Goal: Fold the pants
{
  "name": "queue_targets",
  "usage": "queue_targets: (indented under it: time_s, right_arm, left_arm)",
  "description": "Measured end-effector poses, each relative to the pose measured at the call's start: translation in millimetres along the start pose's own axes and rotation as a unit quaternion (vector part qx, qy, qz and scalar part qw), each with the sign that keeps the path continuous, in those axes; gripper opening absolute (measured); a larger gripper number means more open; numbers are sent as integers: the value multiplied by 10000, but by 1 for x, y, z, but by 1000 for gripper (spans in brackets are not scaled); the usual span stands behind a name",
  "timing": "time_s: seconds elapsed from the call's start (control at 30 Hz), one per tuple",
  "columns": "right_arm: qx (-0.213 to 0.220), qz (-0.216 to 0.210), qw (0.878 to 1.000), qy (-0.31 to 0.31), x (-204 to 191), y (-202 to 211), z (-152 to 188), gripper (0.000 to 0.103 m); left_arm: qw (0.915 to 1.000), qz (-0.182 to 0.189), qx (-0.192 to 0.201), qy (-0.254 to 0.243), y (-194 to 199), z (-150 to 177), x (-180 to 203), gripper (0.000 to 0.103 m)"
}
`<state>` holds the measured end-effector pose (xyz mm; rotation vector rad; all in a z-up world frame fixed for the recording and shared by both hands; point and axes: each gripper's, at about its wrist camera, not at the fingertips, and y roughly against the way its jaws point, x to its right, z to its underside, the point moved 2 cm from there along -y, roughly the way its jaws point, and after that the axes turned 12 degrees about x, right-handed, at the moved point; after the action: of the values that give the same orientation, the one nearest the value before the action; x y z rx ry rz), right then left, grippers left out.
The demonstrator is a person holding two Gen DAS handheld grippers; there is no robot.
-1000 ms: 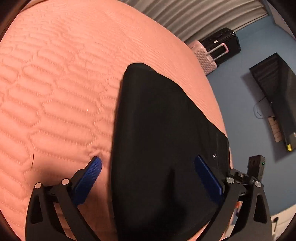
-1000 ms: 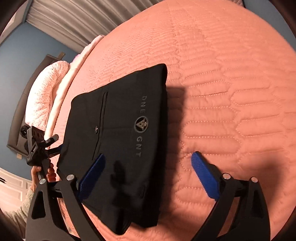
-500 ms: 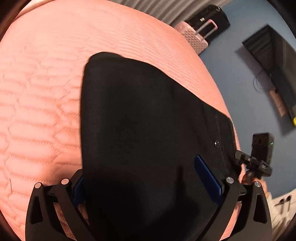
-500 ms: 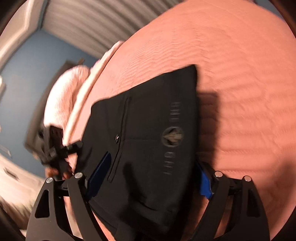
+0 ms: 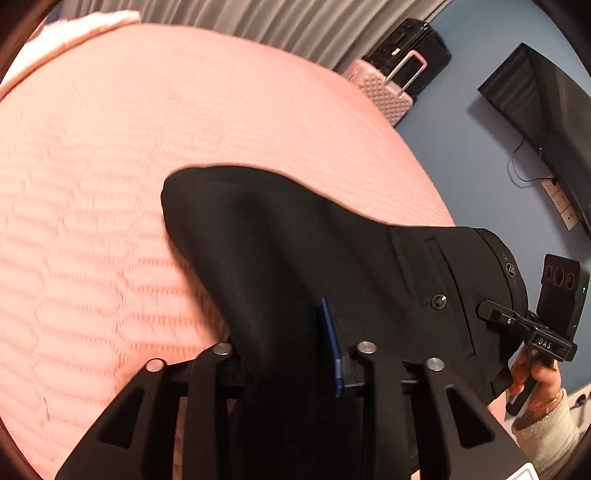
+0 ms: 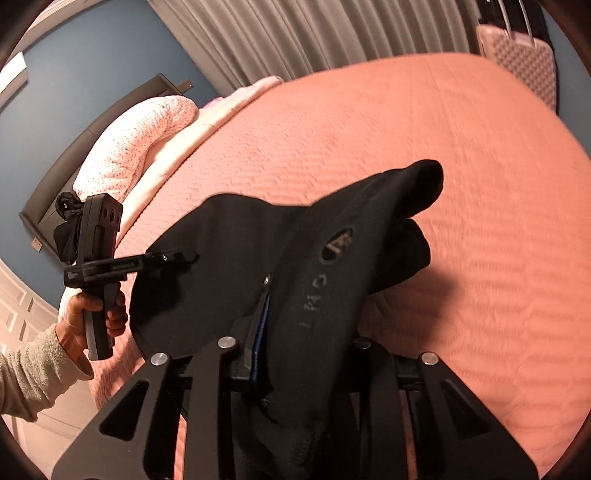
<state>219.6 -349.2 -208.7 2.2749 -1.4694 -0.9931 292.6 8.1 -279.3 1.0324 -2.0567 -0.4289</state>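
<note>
Black pants, folded into compact bundle, plain dark fabric. Back pocket with small button facing up; grey round logo and lettering near one edge. Near end raised off pink quilted bed, cloth bunched and creased; far end draped, sagging toward bed.

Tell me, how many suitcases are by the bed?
2. A pink hard-shell suitcase with a raised handle stands at the far corner of the pink quilted bed; a black hard-shell suitcase stands right behind it, by the curtain. More could be hidden.

Home bedroom, pink quilted bed, pillows, curtains
</note>
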Motion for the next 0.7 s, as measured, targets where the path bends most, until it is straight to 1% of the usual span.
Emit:
queue_targets:
  time_s: [0.1, 0.2, 0.23, 0.3, 0.43, 0.53, 0.63, 0.7]
  right_arm:
    - [83, 29, 9999, 63, 6, 6, -4, 24]
    - [173, 50, 9998, 116, 4, 1, -11, 24]
    - [216, 53, 9997, 100, 2, -1, -16, 24]
    - [319, 43, 9994, 159, -5, -11, -28, 23]
    - [557, 15, 9983, 174, -4, -30, -55, 23]
    - [746, 7, 9970, 206, -1, -52, -78, 23]
    - [895, 86, 9959, 130, 11, -76, -100, 23]
    - [977, 224, 9949, -49, 29, -96, -113, 23]
  left_arm:
    - [9998, 108, 149, 42, 1, -14, 2, 21]
    - [9994, 133, 319, 35, -3, -31, 6, 20]
    - [9993, 104, 363, 15, -3, -36, 7, 17]
    - [9987, 135, 484, -97, -5, -52, 12, 17]
    - [9977, -8, 579, -360, -20, -81, 20, 17]
    - [9957, -185, 692, -583, -36, -108, 24, 17]
    - [9931, -319, 846, -741, -47, -136, 20, 17]
    - [9915, -416, 946, -789, -60, -155, 13, 17]
